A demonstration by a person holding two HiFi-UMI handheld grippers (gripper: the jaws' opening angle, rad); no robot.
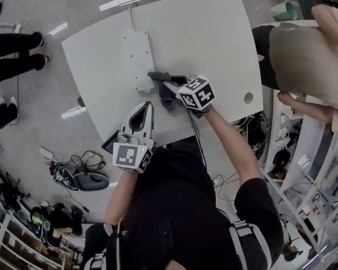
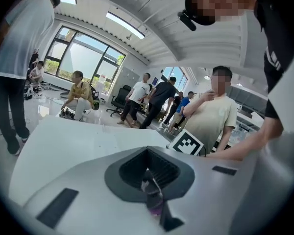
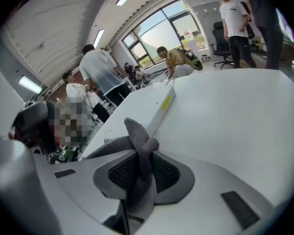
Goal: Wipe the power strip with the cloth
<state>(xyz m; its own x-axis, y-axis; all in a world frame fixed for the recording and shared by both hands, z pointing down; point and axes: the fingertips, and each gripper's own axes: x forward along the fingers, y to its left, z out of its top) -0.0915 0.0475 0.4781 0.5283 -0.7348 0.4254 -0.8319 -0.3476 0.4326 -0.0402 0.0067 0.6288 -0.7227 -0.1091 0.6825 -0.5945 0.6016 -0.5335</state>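
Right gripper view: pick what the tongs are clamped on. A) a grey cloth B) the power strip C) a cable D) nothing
A: the right tongs pinch the grey cloth, whose bunched end sticks out toward the power strip.

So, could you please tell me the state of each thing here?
power strip: lying flat on the table
cloth: bunched, by the strip's near end
right gripper: shut on the cloth
left gripper: shut, empty
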